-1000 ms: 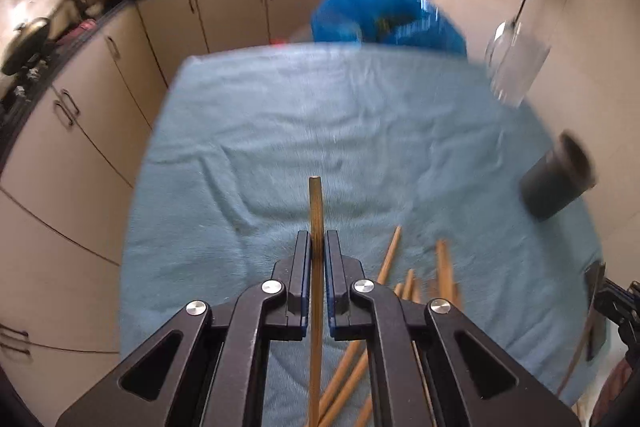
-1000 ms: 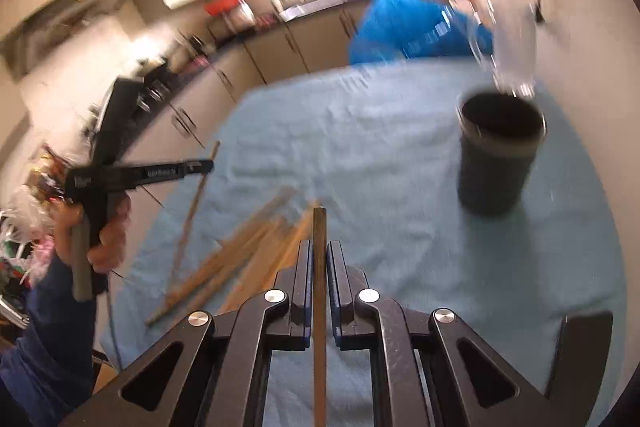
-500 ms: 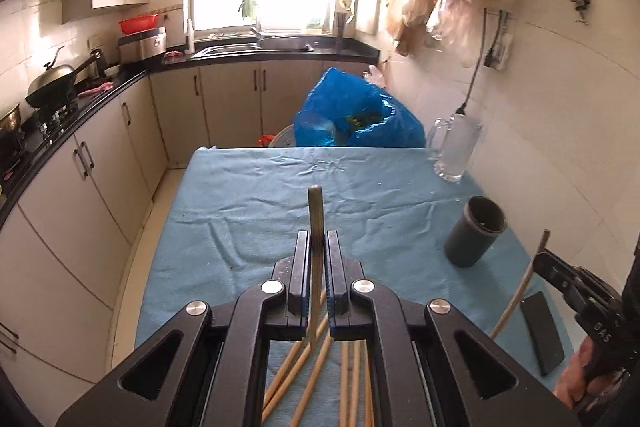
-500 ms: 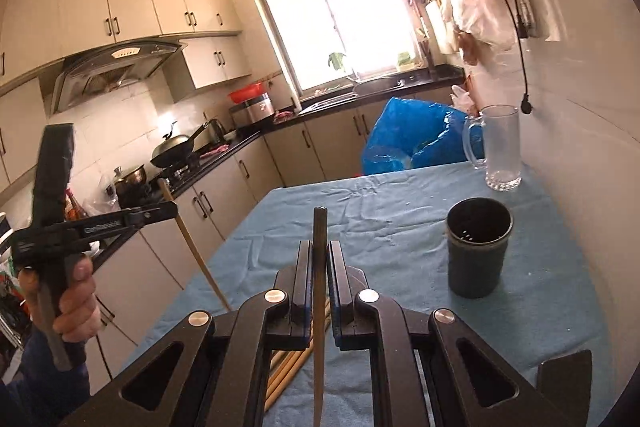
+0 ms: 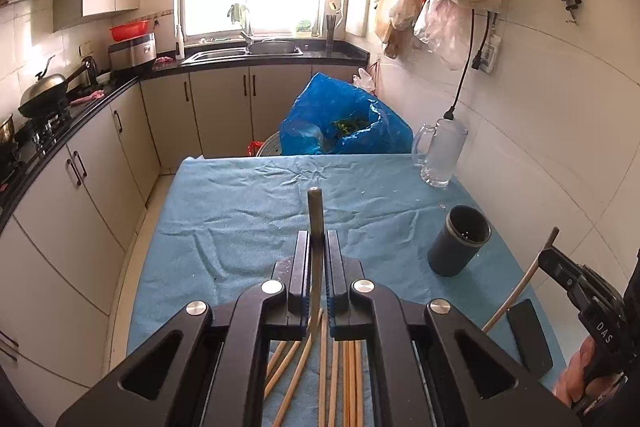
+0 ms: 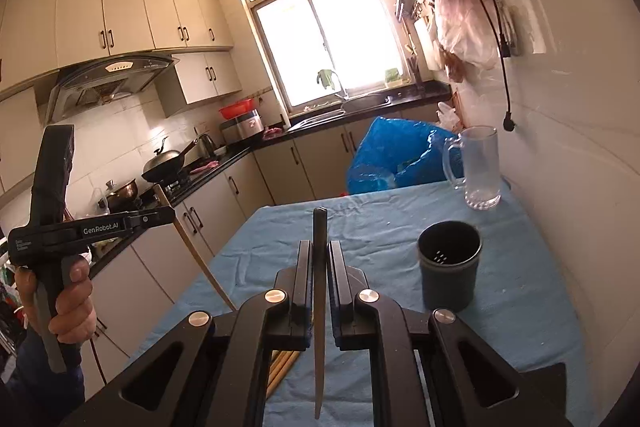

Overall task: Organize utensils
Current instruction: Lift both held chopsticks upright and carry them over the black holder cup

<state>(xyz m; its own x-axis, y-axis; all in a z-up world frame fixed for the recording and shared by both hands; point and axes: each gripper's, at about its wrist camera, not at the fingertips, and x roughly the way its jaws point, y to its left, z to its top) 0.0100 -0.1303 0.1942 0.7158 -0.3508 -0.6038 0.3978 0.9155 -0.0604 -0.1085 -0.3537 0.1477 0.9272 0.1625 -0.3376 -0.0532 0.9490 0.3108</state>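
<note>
Between left gripper (image 5: 318, 247) pads | chopstick (image 5: 315, 211) clamped, tip protruding.

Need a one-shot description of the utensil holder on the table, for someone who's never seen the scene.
Find the table under the blue cloth, along the white tiled wall. Near that wall stands a dark cylindrical cup, open-topped, upright, with small holes in its bottom. The glass mug beyond it is clear and has a handle; the cup is opaque, without one.

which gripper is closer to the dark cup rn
Right. The right gripper is just left of the dark cup; the left gripper is out past the table's left edge.
</note>
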